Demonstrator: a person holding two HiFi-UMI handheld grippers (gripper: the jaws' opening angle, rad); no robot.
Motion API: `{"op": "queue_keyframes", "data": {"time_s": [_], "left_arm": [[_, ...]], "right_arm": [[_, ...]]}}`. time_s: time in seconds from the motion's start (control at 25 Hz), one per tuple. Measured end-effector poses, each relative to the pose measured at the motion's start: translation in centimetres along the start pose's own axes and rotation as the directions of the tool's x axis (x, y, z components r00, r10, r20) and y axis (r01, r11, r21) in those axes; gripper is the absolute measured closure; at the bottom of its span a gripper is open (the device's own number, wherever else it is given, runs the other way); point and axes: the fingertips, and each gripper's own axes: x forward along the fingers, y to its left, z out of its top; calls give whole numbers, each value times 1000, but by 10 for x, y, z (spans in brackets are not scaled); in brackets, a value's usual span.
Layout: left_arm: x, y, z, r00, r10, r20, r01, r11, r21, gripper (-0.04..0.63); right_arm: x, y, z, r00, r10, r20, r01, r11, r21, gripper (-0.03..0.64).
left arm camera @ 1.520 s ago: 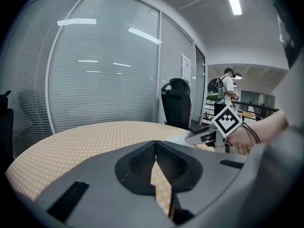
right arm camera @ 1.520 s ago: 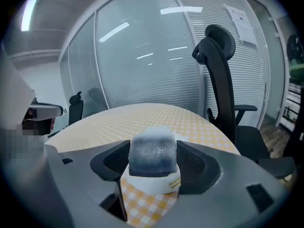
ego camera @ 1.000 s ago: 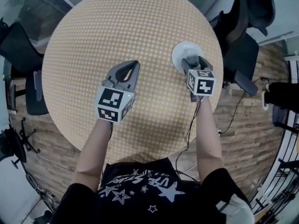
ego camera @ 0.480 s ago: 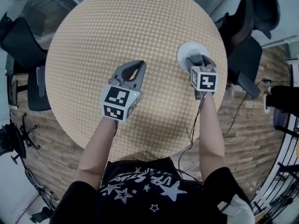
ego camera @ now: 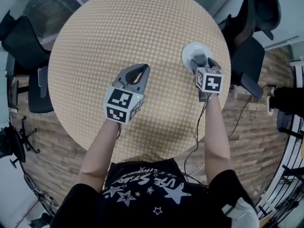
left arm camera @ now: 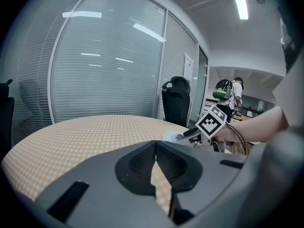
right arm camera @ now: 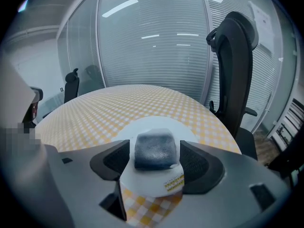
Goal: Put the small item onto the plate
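Note:
The small item (right arm camera: pixel 154 151) is a dark block in a clear wrapper. It sits between the jaws of my right gripper (right arm camera: pixel 155 159), which is shut on it just above the white plate (right arm camera: pixel 152 184). In the head view the right gripper (ego camera: pixel 200 60) reaches over the near part of the plate (ego camera: pixel 190 49) at the table's right edge, hiding the item. My left gripper (ego camera: pixel 137 70) hovers over the middle of the table, shut and empty, its tips meeting in the left gripper view (left arm camera: pixel 155 146). From there the plate (left arm camera: pixel 171 137) shows to the right.
The round table (ego camera: pixel 109 32) has a yellow checked cloth. Black office chairs stand close to it on the right (ego camera: pixel 247 51) and on the left (ego camera: pixel 23 46). A cable (ego camera: pixel 197 127) hangs from the right gripper. Glass walls with blinds (right arm camera: pixel 156 37) lie beyond.
The right gripper has edged slightly farther over the plate with the item. The left gripper has drifted a little to the right and stays shut.

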Motion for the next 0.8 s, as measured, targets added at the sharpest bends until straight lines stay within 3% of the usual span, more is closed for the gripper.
{"op": "queue_keyframes", "data": {"time_s": [0.28,0.48,0.8], "left_arm": [[-27,-4,5,999,-35,33,34,999,2,588],[-49,-10,8,995,-69,68,69,998,6,588],[-99,-18,11,980,-155,124,153,988,25,588]], "right_arm": [[-42,18,11,997,-10,74,4,996,85,314],[-79,49,20,991,2,136,-14,996,88,314],[-148,151,34,959,94,266,-115,991,65,322]]}}
